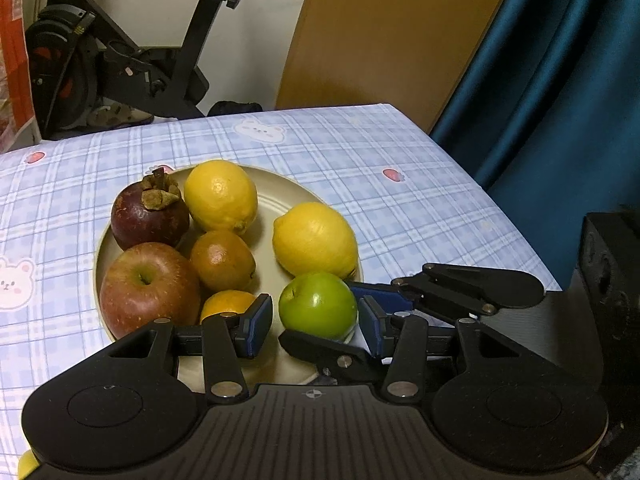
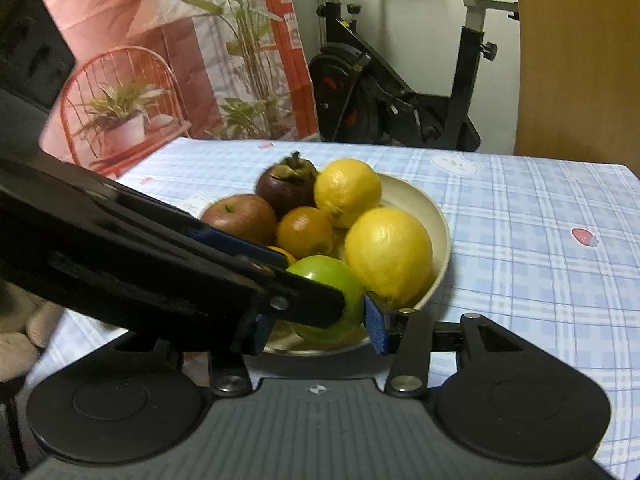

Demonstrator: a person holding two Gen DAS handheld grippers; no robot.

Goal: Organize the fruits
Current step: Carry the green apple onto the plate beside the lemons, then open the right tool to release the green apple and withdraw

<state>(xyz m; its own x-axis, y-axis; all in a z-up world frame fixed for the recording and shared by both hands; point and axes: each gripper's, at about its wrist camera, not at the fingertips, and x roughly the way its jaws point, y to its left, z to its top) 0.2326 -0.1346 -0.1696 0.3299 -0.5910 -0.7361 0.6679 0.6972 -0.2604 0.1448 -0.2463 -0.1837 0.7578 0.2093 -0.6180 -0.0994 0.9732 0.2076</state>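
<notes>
A small green apple (image 1: 318,306) (image 2: 320,276) sits low over the near rim of a cream plate (image 1: 280,188) (image 2: 438,220). My left gripper (image 1: 316,302) is shut on it, one blue pad at each side. My right gripper (image 2: 316,312) is shut on it too, crosswise, and its fingers (image 1: 400,292) come in from the right. In the right wrist view a left finger (image 2: 304,300) crosses the apple and hides its middle. On the plate lie two lemons (image 1: 220,196) (image 1: 316,240), a mangosteen (image 1: 150,212), a red apple (image 1: 148,288), a brownish-orange fruit (image 1: 222,260) and an orange (image 1: 228,302).
The plate stands on a blue checked tablecloth (image 1: 360,152) whose right edge drops off beside a blue curtain (image 1: 560,80). An exercise bike (image 1: 120,60) and a wooden board (image 1: 380,40) stand behind the table. A printed backdrop (image 2: 160,60) hangs at the far left.
</notes>
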